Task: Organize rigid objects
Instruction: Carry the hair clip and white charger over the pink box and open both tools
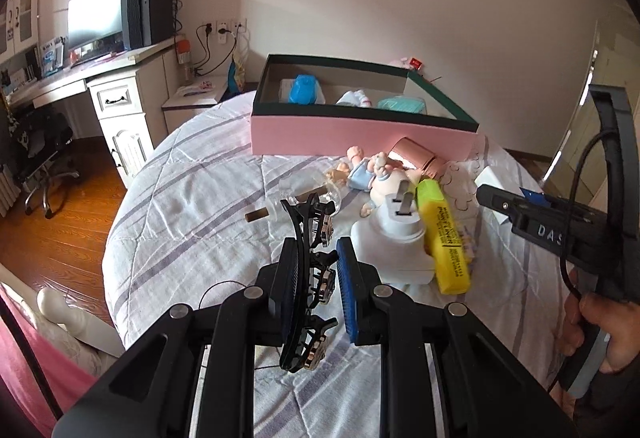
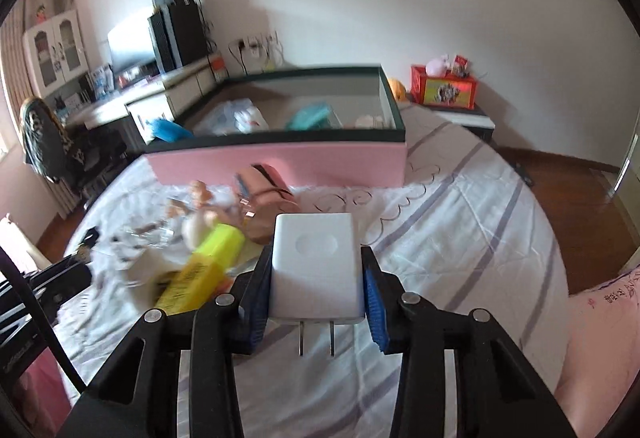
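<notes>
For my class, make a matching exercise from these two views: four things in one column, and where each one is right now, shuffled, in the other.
Things
1. black hair clip
2. white charger block
3. blue toy
4. yellow highlighter

Places
A. lying on the bed, beside a white plug
B. between the fingers of the right gripper
C. inside the pink box
D. between the fingers of the left gripper

Pairs: 1-D, 2-B, 3-C, 4-A

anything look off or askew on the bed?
Nothing damaged or spilled. Loose pile in front of the pink box: yellow highlighter leans on a white plug adapter, doll figurine lies on its side.
</notes>
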`<state>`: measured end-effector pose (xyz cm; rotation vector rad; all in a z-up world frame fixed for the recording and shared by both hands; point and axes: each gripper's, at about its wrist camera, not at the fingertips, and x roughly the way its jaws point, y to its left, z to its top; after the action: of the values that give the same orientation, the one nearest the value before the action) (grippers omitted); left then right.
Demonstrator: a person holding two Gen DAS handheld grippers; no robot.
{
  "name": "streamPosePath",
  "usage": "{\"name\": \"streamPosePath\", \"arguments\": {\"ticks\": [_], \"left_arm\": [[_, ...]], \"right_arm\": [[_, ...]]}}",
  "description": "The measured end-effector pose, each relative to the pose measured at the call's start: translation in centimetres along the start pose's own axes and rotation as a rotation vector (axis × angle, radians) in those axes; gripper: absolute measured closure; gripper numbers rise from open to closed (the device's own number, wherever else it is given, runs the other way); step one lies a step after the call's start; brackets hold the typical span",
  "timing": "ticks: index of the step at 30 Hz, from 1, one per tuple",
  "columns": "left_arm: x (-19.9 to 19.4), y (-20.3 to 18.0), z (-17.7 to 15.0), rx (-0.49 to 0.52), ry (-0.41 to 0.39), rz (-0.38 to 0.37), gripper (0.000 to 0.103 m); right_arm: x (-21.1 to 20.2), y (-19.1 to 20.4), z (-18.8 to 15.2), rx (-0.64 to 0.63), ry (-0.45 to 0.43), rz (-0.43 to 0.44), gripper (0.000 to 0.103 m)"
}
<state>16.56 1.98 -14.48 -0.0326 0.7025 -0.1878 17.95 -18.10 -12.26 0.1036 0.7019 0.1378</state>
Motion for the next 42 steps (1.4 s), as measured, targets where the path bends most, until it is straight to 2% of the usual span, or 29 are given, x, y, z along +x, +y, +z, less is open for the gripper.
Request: {"name": "streamPosePath", "arguments": {"ticks": [11, 21, 26, 32, 38, 42], "left_arm": [[-7.2, -4.8, 3.4, 0.053, -0.209, -0.005, 0.084], [-12.0, -6.6, 4.1, 0.091, -0.341, 0.016, 0.084], [-13.2, -7.0, 4.4, 0.11, -0.373, 0.027, 0.084], [-13.2, -7.1, 4.6, 0.115, -0.375, 0.032, 0.084], [-11.6, -7.5, 5.8, 0.135, -0.371, 0.042, 0.084], [-9.3, -7.5, 7.7, 0.156, -0.354, 0.035, 0.084]], "right_arm": [[-10.4, 3.7, 1.2, -0.043, -0.248, 0.062, 0.062], [-14.6, 5.2, 1.7, -0.083, -0.355, 0.043, 0.062], [-15.2, 5.5, 1.8, -0.094, -0.369, 0.044, 0.062], [-14.7, 5.8, 2.1, -0.101, -0.366, 0.037, 0.062], [-13.1, 5.5, 3.4, -0.114, -0.355, 0.027, 0.061], [-10.7, 4.9, 5.7, -0.13, -0.339, 0.023, 0.061]]}}
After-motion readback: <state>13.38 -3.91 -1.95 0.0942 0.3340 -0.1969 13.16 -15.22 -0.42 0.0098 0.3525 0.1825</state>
